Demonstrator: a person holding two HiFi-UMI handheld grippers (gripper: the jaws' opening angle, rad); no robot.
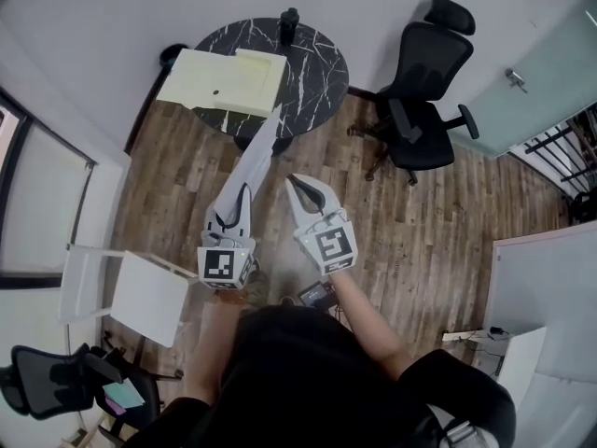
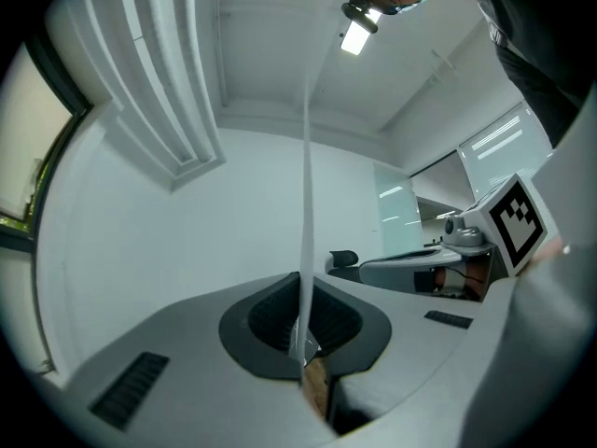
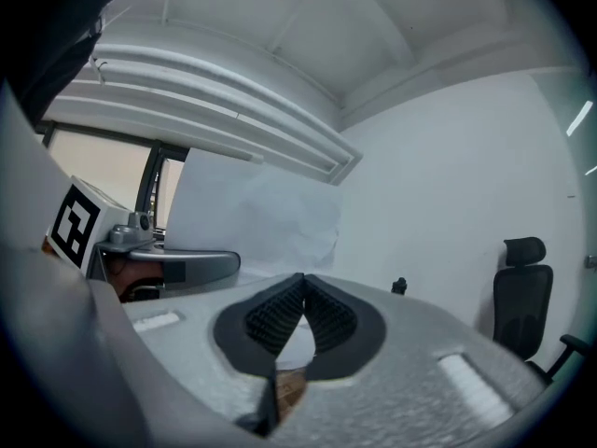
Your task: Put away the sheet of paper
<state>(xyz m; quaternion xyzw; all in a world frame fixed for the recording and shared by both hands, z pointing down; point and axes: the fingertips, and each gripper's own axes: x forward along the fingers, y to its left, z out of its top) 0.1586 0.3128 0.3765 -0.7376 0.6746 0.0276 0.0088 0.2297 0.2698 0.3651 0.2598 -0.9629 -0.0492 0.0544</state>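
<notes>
Spreading across most of the head view was a wooden floor (image 1: 438, 203), and at the top centre of the frame stood a round black marble table (image 1: 312, 68). A black office chair (image 1: 424, 110) stood to the right of it, near but apart. On the table's left part lay a pale cream box (image 1: 219, 82), and a dark bottle (image 1: 289, 24) stood at the far rim. The sheet of paper (image 1: 264, 147) was in the air over the floor at frame centre, seen edge-on as a narrow white strip slanting up toward the table's near edge; its lower end was pinched in the left gripper (image 1: 244, 192). In the left gripper view the sheet (image 2: 306, 203) rose straight up from between the pressed-together pads of the gripper (image 2: 301, 283). Just to the right, the right gripper (image 1: 292, 181) had its jaws closed together with nothing between them (image 3: 301, 280)
</notes>
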